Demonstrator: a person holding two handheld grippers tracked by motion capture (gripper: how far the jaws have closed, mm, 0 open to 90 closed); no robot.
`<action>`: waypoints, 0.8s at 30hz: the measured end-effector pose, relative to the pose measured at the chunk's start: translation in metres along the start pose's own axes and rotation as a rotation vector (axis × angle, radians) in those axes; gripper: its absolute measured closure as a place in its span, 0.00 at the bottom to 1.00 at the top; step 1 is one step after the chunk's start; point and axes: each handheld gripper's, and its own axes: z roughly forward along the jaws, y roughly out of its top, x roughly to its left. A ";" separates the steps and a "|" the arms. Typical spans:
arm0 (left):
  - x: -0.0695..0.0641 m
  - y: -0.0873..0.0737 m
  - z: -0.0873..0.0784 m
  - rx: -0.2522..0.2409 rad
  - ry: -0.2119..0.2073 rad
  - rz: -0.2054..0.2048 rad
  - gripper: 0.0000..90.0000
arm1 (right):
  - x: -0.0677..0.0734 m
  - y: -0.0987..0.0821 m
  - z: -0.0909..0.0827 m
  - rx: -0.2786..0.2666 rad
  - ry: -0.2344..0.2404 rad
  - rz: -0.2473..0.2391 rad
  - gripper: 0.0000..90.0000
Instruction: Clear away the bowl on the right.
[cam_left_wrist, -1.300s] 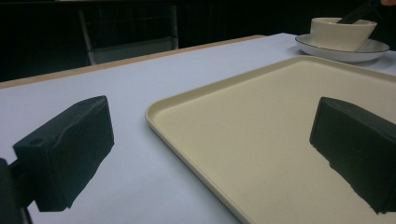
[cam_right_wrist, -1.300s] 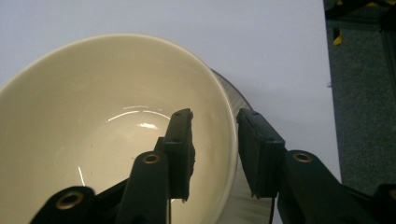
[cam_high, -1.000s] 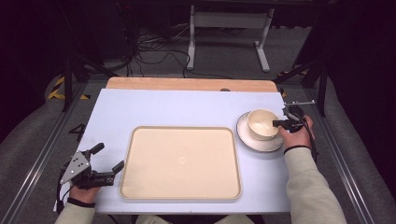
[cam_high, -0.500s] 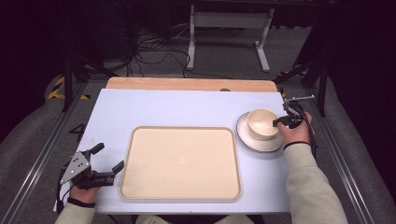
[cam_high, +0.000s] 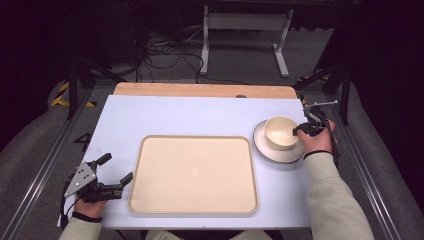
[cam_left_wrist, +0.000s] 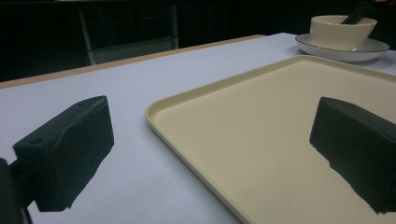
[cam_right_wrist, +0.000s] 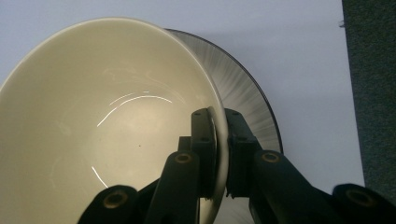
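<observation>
Right gripper view: your right gripper (cam_right_wrist: 219, 154) pinches the bowl (cam_right_wrist: 107, 121) rim, one finger inside | bowl sits on saucer (cam_right_wrist: 247, 98) | left gripper (cam_left_wrist: 210, 154) open, empty beside tray (cam_left_wrist: 280, 140) | lift and transfer remain.

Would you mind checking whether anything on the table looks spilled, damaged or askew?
Nothing stands out. The bowl sits upright and empty on its plate, with the right gripper clamped on its rim, one finger inside and one outside. The tray lies flat and square to the table. No spills or chips show.
</observation>
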 end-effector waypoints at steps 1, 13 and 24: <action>0.000 0.000 0.000 0.000 0.000 0.000 0.00 | 0.001 0.000 -0.001 -0.001 -0.005 -0.004 0.94; 0.000 0.000 0.000 0.001 0.001 0.000 0.00 | 0.004 0.000 -0.017 -0.023 0.003 0.003 0.94; 0.000 0.000 0.000 0.001 0.001 -0.001 0.00 | 0.017 0.002 -0.037 -0.034 0.004 0.005 0.94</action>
